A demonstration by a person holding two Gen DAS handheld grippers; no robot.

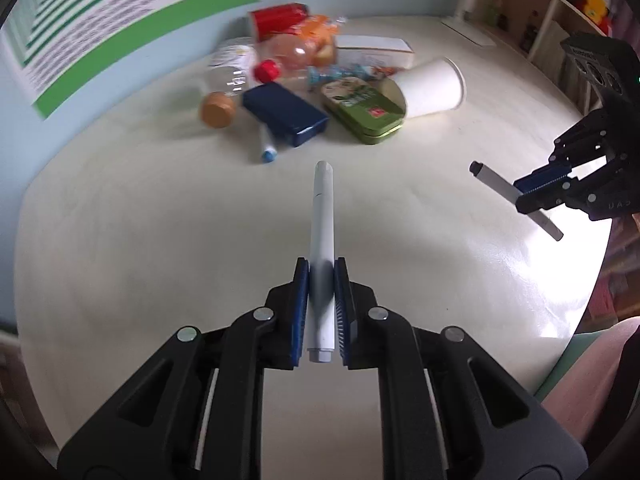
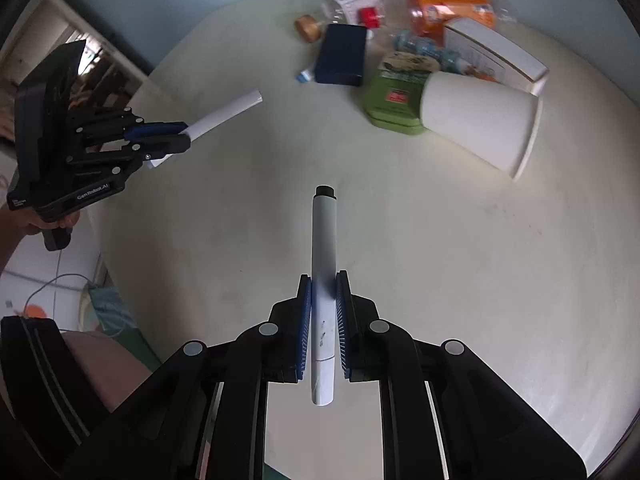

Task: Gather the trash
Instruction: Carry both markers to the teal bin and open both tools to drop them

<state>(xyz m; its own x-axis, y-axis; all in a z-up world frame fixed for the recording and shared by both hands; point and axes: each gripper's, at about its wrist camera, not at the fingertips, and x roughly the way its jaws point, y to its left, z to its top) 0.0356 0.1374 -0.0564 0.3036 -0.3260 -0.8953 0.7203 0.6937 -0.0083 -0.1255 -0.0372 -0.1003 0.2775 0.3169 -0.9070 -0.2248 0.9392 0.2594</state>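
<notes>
My left gripper [image 1: 321, 270] is shut on a plain white marker [image 1: 322, 236] that points forward, held above the pale round table [image 1: 160, 240]. My right gripper [image 2: 323, 282] is shut on a white marker with a black cap [image 2: 324, 240], also above the table. Each gripper shows in the other view: the right one [image 1: 532, 192] with its black-capped marker [image 1: 496, 180] at the right, the left one [image 2: 180, 136] with its white marker [image 2: 224, 114] at the left. A pile of trash lies at the table's far side.
The pile holds a tipped white paper cup [image 1: 432, 86], green tin [image 1: 364, 108], navy box [image 1: 286, 112], blue-tipped marker [image 1: 267, 148], clear bottles [image 1: 228, 68], red cup [image 1: 276, 20], white carton [image 1: 374, 50] and wrappers. Shelves [image 1: 532, 12] stand beyond the table.
</notes>
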